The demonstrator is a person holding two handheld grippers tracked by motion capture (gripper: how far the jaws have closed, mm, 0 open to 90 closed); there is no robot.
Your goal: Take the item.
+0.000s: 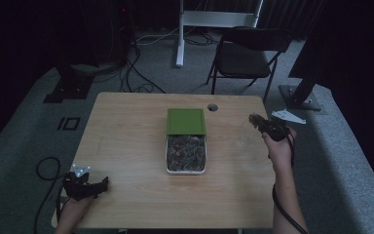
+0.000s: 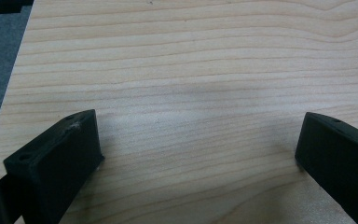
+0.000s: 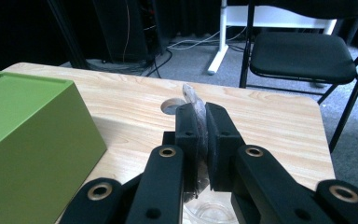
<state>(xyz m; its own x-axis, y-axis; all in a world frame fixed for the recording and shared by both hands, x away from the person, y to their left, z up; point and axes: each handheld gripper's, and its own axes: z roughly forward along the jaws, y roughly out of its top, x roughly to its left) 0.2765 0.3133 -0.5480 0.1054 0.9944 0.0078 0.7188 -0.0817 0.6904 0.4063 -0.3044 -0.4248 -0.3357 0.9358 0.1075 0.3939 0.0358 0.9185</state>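
Observation:
A white tray (image 1: pixel 167 157) in the middle of the wooden table (image 1: pixel 126 141) holds several small dark and reddish wrapped pieces (image 1: pixel 186 152). A green box (image 1: pixel 186 120) stands against the tray's far end, also seen as the green box (image 3: pixel 23 135) at the left of the right gripper view. My right gripper (image 1: pixel 255 119) hovers near the table's right edge; the right gripper (image 3: pixel 199 119) is shut on a small piece in clear wrapping (image 3: pixel 192 95). My left gripper (image 1: pixel 104 184) rests low at the front left corner; the left gripper (image 2: pixel 198 140) is open over bare wood.
A round cable hole (image 1: pixel 213 107) sits in the table's far edge, just beyond the right gripper. A black folding chair (image 1: pixel 248 53) and a white desk leg (image 1: pixel 179 34) stand on the grey carpet behind. Cables trail on the floor at the left.

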